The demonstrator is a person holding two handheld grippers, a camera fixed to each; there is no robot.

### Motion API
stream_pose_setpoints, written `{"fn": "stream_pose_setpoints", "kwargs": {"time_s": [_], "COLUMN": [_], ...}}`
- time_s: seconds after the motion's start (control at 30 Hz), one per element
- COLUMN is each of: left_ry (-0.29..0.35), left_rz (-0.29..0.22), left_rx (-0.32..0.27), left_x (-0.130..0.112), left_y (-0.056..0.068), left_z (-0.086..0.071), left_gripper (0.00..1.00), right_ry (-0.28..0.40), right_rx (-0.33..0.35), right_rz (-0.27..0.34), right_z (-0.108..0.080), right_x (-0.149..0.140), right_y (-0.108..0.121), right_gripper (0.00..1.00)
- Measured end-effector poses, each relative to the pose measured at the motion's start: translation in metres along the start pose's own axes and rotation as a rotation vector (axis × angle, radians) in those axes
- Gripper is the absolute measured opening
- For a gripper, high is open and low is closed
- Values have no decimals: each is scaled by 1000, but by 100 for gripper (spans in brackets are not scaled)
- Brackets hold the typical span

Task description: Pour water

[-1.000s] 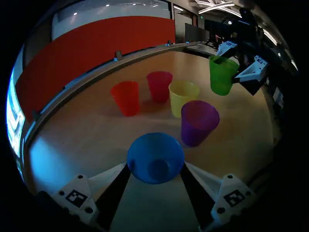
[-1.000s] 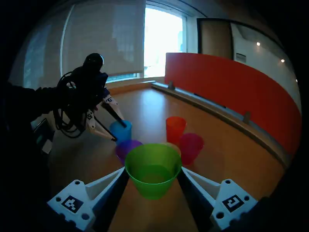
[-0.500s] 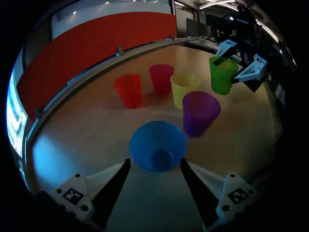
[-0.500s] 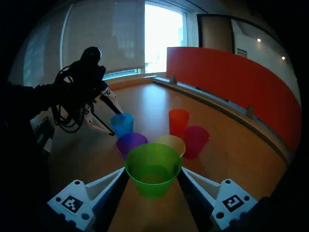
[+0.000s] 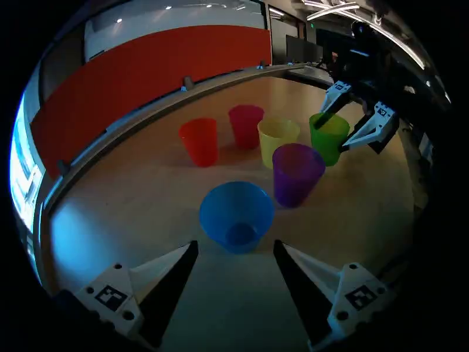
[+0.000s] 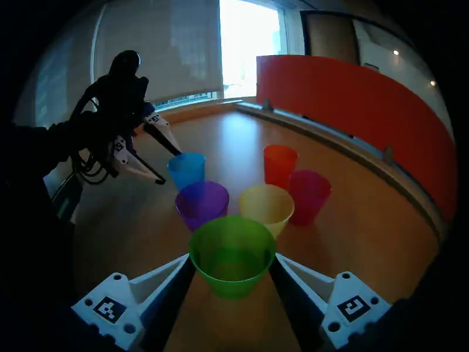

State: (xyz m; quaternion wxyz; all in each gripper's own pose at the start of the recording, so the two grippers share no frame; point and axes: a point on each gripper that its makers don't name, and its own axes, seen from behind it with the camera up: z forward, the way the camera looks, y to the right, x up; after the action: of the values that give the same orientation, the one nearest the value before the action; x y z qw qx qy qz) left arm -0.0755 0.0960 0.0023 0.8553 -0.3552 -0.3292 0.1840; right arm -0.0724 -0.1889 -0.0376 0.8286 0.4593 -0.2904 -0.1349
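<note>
The blue cup (image 5: 236, 216) stands upright on the wooden table (image 5: 146, 193), just ahead of my left gripper (image 5: 235, 246). That gripper is open, its fingers spread wider than the cup and not touching it. From the right gripper view, the left gripper (image 6: 169, 168) sits beside the blue cup (image 6: 186, 169). My right gripper (image 6: 233, 257) is shut on the green cup (image 6: 233, 249), which it holds upright. In the left gripper view, the green cup (image 5: 328, 138) is low beside the yellow cup (image 5: 278, 141) and purple cup (image 5: 296, 173), between the right gripper's (image 5: 329, 136) fingers.
An orange cup (image 5: 199, 141) and a magenta cup (image 5: 245, 124) stand behind the yellow one. A red partition (image 5: 146, 64) runs along the table's far edge. A person's dark sleeve (image 6: 35, 152) reaches in at the left of the right gripper view.
My left gripper has let go of the blue cup, which now stands on the table, and drawn back a little. The right gripper has lowered the green cup towards the yellow and purple cups.
</note>
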Motion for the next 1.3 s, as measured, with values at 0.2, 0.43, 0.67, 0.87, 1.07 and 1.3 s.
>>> {"fn": "stream_pose_setpoints", "kwargs": {"time_s": [0.2,0.43,0.67,0.87,1.07,1.3], "left_ry": [8,15,21,24,37,38], "left_rz": [-2,-6,-10,-12,-10,-4], "left_rx": [4,6,8,15,18,23], "left_x": [0,0,2,2,4,3], "left_y": [0,1,1,0,2,5], "left_z": [-4,-8,-11,-13,-14,-15], "left_gripper": [96,96,96,96,96,96], "right_ry": [-18,-35,-39,-44,-50,-49], "right_rx": [6,5,1,-3,-12,-17], "right_rz": [2,7,8,2,-6,1], "right_z": [8,13,15,14,10,7], "right_x": [-7,-15,-18,-20,-25,-28], "right_y": [-1,1,2,1,0,0], "right_gripper": [88,88,88,89,89,90]}}
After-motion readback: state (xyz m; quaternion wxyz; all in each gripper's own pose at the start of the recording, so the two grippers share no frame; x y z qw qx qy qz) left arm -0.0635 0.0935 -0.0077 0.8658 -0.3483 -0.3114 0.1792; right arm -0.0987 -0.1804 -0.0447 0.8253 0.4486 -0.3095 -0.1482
